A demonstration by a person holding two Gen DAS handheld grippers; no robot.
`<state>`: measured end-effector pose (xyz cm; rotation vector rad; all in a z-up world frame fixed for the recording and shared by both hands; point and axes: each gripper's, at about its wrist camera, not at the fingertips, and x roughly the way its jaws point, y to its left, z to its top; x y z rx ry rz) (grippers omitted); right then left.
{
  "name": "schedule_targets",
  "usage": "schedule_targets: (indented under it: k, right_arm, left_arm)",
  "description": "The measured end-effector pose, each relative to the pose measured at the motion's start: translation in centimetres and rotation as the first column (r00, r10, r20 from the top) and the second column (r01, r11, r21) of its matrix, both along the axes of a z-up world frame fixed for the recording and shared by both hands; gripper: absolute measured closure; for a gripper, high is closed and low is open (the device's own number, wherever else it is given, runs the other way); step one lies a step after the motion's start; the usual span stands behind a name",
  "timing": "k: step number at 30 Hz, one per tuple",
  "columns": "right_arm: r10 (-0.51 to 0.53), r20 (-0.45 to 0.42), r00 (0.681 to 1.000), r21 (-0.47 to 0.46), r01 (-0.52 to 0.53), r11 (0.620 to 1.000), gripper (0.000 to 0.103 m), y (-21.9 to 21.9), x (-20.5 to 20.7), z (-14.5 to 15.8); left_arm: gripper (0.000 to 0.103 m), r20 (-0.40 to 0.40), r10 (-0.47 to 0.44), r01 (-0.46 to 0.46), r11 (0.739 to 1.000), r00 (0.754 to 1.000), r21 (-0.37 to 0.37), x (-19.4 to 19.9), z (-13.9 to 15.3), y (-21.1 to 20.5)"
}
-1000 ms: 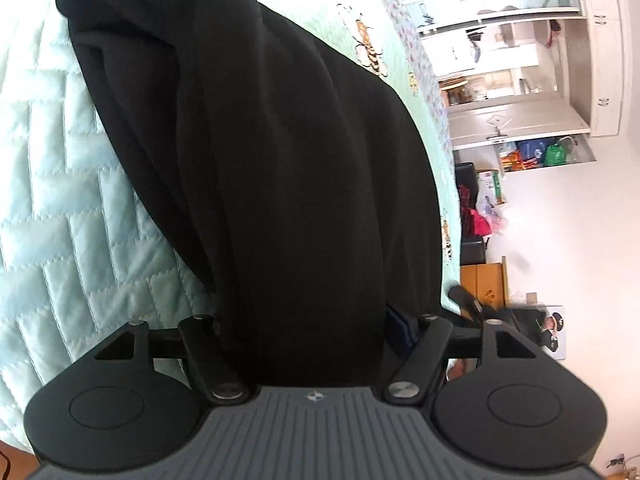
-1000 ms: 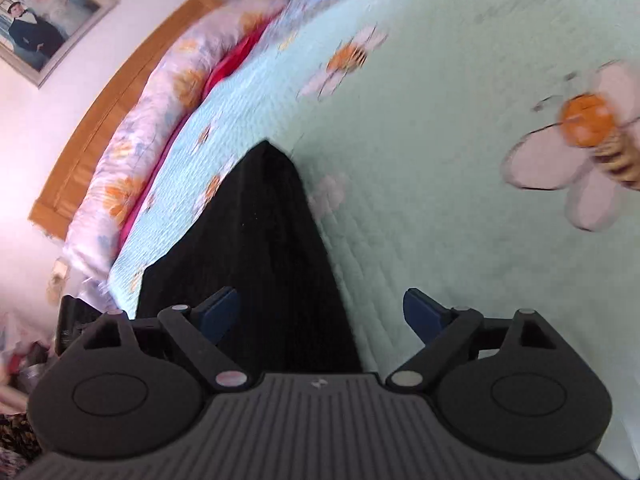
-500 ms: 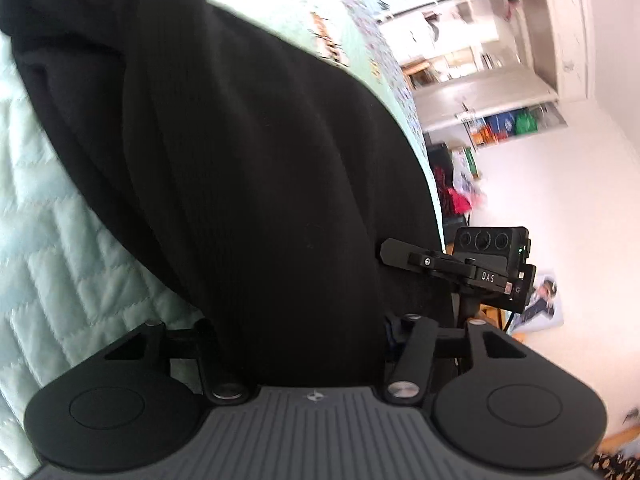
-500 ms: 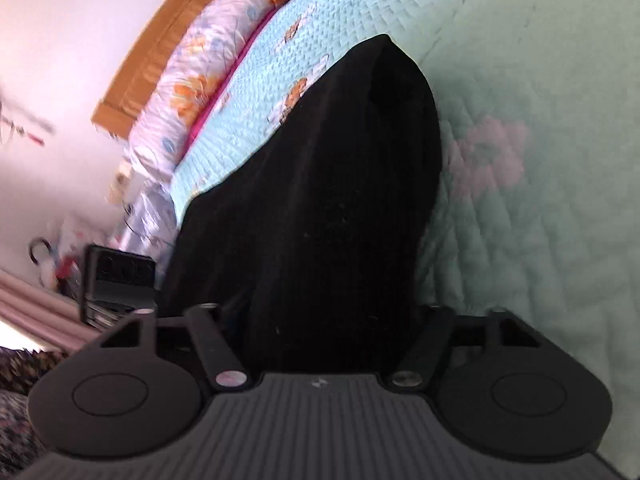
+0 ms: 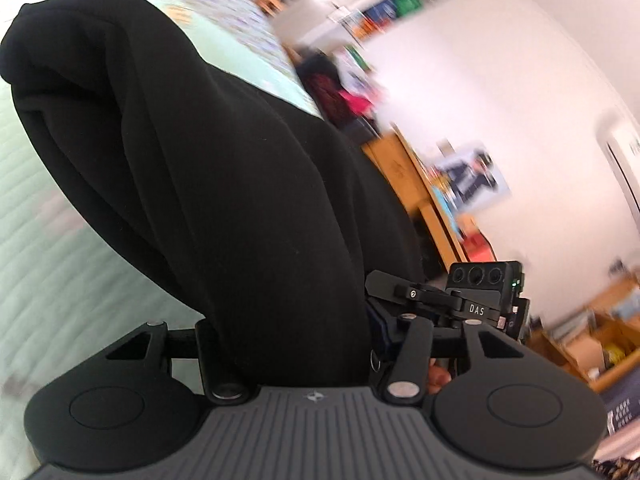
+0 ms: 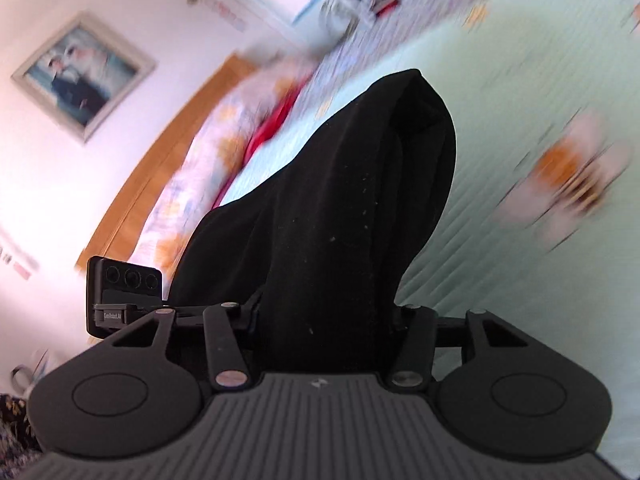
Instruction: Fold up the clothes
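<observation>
Black garment [image 5: 224, 184] lifted off the quilted bedspread [image 5: 52, 264]
Left gripper [image 5: 292, 344] and right gripper [image 6: 324, 336] both closing, clamped on bunched fabric (background pretty blurry).

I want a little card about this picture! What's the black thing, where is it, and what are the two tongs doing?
thing: black garment, bunched and hanging in folds
surface: pale green quilted bedspread with orange flower prints
left tongs: jaws closing, black cloth between them
right tongs: jaws closing, black cloth between them
lifted: the cloth near both tongs is raised off the bedspread
background: framed picture on the wall, wooden headboard
sharpness: room is blurred
</observation>
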<state>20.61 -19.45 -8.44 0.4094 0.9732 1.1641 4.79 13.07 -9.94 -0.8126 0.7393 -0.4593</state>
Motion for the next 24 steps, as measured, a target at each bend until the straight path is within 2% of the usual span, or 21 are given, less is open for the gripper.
schedule_targets:
  k: [1, 3, 5, 7, 9, 11, 14, 18, 21, 22, 24]
  right_arm:
    - [-0.032, 0.016, 0.999, -0.005, 0.032, 0.999, 0.048, -1.4, 0.9, 1.0]
    - [-0.084, -0.013, 0.996, -0.029, 0.083, 0.996, 0.048, -3.9, 3.4, 1.9]
    - [-0.109, -0.028, 0.994, -0.058, 0.107, 0.993, 0.048, -6.1, 6.2, 1.5]
    - [-0.154, -0.109, 0.982, -0.084, 0.146, 0.986, 0.044, -7.6, 8.9, -1.7]
    - [-0.197, -0.132, 0.972, -0.17, 0.173, 0.97, 0.038, -8.6, 10.7, -6.6]
    - [-0.284, -0.18, 0.942, -0.213, 0.244, 0.946, 0.036, -10.1, 11.4, -11.2]
    - [-0.354, -0.208, 0.912, -0.064, 0.349, 0.935, 0.034, -12.7, 10.7, -11.7]
    - [-0.402, -0.148, 0.904, -0.112, 0.388, 0.915, 0.034, -14.4, 9.4, -9.4]
    - [-0.511, -0.002, 0.86, -0.171, 0.503, 0.847, 0.033, -15.0, 6.2, -5.5]
    - [-0.541, 0.045, 0.84, -0.169, 0.54, 0.824, 0.033, -15.2, 5.2, -4.1]
    - [-0.553, 0.082, 0.829, -0.09, 0.559, 0.824, 0.033, -15.0, 3.1, -1.9]
  left_arm:
    - [0.048, -0.009, -0.03, 0.03, 0.999, 1.0, 0.013, 2.2, 0.4, -1.0]
    - [0.048, -0.044, -0.063, 0.064, 0.998, 0.997, 0.009, 5.9, 0.1, -2.8]
    - [0.046, -0.106, -0.086, 0.09, 0.995, 0.991, 0.036, 8.9, -1.9, -4.2]
    - [0.04, -0.192, -0.07, 0.09, 0.991, 0.979, 0.1, 11.2, -6.0, -5.2]
    - [0.036, -0.269, -0.038, 0.085, 0.983, 0.962, 0.163, 13.1, -10.3, -6.0]
    - [0.032, -0.193, -0.027, 0.046, 0.994, 0.981, 0.096, 12.6, -11.7, -5.3]
    - [0.033, -0.204, 0.004, 0.012, 0.997, 0.979, 0.081, 11.8, -11.5, -4.4]
    - [0.027, -0.198, 0.148, -0.118, 0.981, 0.969, 0.155, 10.0, -8.2, -3.3]
    - [0.027, -0.149, 0.271, -0.231, 0.943, 0.951, 0.238, 7.3, -5.1, -2.6]
    - [0.027, -0.111, 0.267, -0.235, 0.942, 0.957, 0.24, 6.7, -3.8, -2.6]
    - [0.026, -0.027, 0.185, -0.176, 0.964, 0.982, 0.199, 4.9, -2.1, -4.3]
